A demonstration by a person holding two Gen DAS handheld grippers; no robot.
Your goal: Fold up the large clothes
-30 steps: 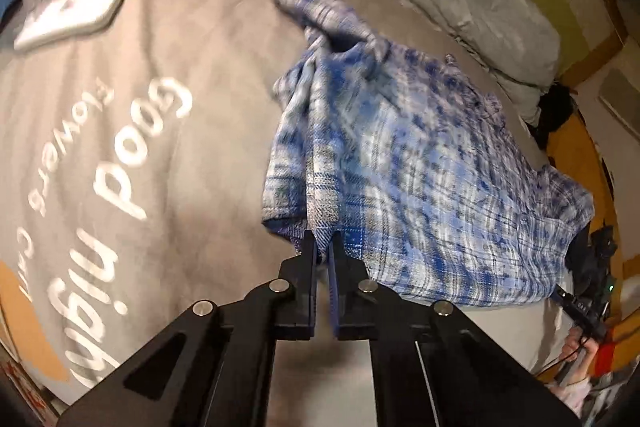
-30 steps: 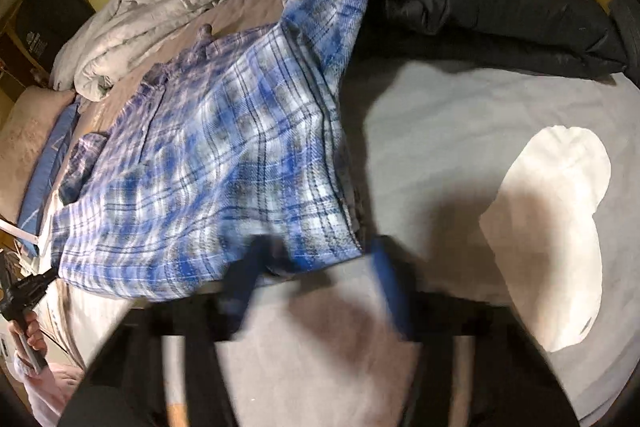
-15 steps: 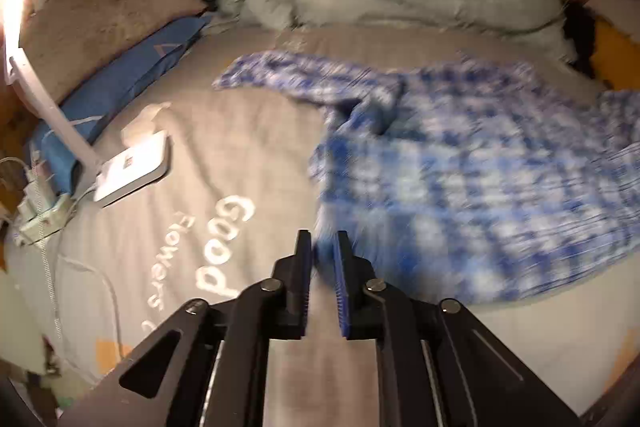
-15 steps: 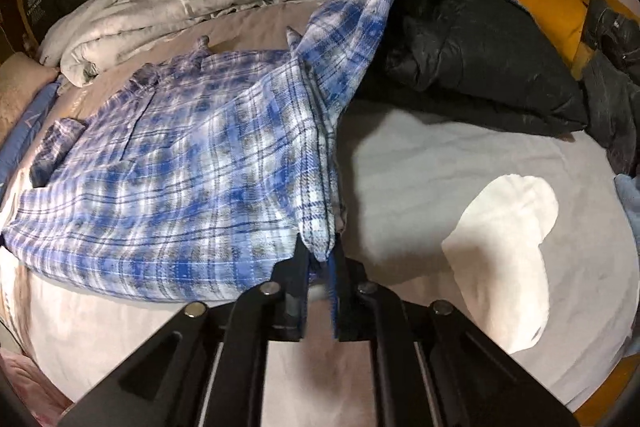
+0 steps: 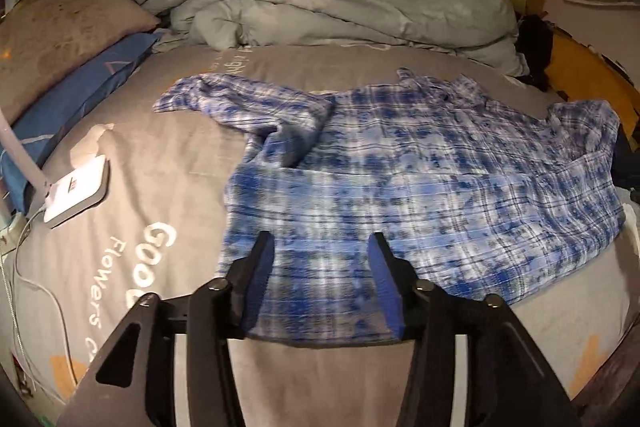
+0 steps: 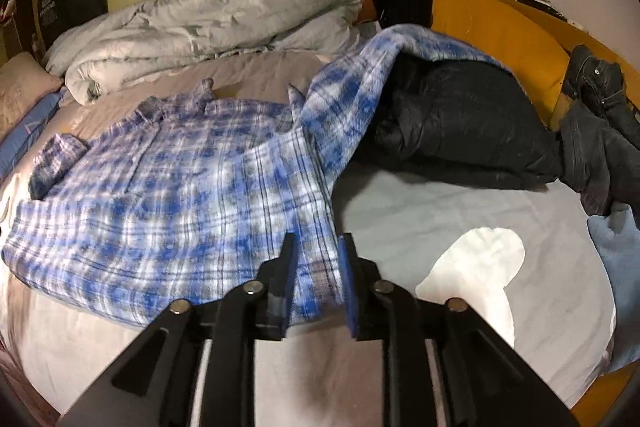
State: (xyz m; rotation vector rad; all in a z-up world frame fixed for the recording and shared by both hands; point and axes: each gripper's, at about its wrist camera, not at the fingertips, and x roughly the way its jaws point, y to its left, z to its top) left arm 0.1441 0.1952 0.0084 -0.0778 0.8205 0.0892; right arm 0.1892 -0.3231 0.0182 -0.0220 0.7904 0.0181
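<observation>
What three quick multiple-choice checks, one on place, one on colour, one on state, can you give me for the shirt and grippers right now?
1. Where does the shirt lie?
A. on the bed
B. on a chair
C. on the floor

2. What colour is the shirt?
A. red and black
B. blue and white plaid
C. plain green

3. How does the left gripper stand?
A. clamped on a sleeve
C. gripping the pillow
B. jaws apart, pinching nothing

Answers:
1. A, it is spread over the grey bed cover in front of the duvet.
2. B, blue and white checks show in both views.
3. B, its jaws are opening, with the hem seen between them but not pressed. The right gripper is opening too, over the shirt's other edge.
</observation>
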